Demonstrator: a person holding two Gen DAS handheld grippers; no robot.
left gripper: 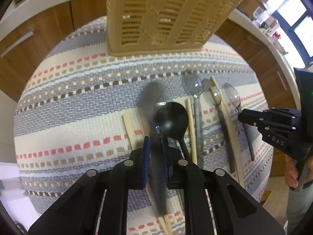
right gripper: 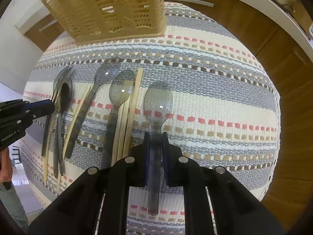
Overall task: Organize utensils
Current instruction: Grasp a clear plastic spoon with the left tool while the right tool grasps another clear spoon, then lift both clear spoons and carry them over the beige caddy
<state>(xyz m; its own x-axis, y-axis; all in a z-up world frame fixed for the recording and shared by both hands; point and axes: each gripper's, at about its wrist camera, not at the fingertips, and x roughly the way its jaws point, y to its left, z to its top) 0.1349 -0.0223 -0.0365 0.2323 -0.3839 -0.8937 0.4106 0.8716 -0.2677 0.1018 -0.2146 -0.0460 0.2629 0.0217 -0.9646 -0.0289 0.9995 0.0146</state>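
Observation:
My left gripper (left gripper: 156, 137) is shut on the handle of a dark smoky plastic spoon (left gripper: 170, 118), bowl forward, just above the striped mat. My right gripper (right gripper: 156, 135) is shut on the handle of a clear grey plastic spoon (right gripper: 158, 102), also lifted over the mat. The right gripper shows in the left wrist view (left gripper: 242, 115), and the left gripper shows in the right wrist view (right gripper: 50, 107). Several more grey spoons (right gripper: 121, 91) and wooden chopsticks (right gripper: 135, 98) lie in a row on the mat between the grippers. A beige slotted utensil basket (left gripper: 162, 17) stands at the far edge.
The round table is covered by a woven striped mat (right gripper: 215, 98). Wooden cabinets (left gripper: 49, 29) and a white countertop (left gripper: 260, 31) curve behind it. The person's hand (left gripper: 293, 170) holds the right gripper at the right edge.

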